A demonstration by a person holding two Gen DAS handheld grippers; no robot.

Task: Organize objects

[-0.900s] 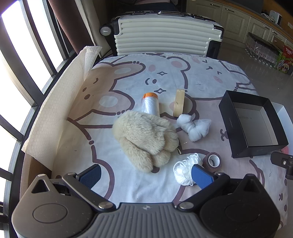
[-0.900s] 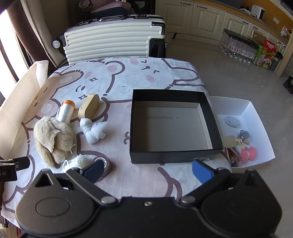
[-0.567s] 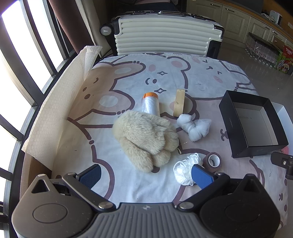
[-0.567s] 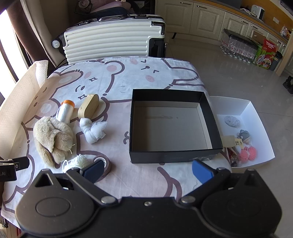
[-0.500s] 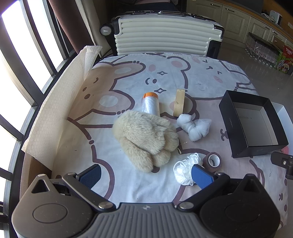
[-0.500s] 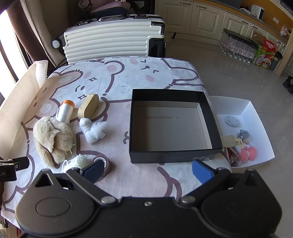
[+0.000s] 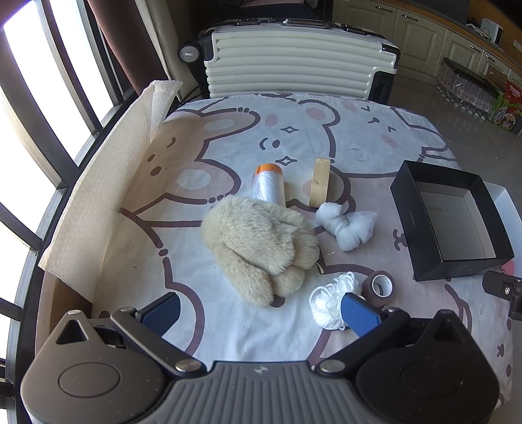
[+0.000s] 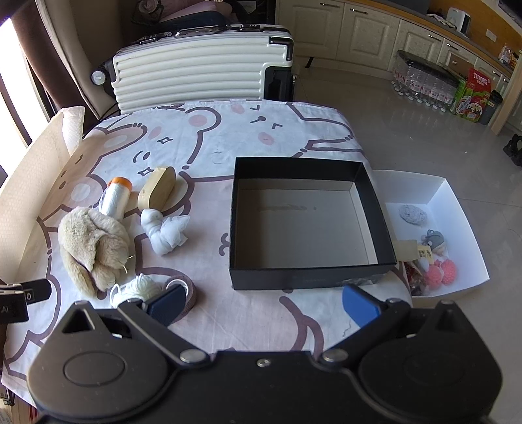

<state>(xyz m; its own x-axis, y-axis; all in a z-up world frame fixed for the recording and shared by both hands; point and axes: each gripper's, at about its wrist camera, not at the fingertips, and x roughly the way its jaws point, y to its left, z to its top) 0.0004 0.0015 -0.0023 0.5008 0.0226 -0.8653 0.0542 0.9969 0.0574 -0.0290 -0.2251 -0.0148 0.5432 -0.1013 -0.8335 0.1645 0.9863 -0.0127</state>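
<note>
Both pairs of fingers were held wide apart, nothing between them. Nearest the left gripper (image 7: 259,313) lay a fluffy beige plush toy (image 7: 261,244), just ahead, its long axis running diagonally on the cloth-covered surface (image 7: 326,130). Off to the right, the rigid black box (image 8: 306,225), ahead of the right gripper (image 8: 262,305), was seen empty.

A home — cream kitchen cabinets (image 8: 365,29), ribbed suitcase (image 8: 195,78), bear-print tablecloth (image 8: 228,137).
</note>
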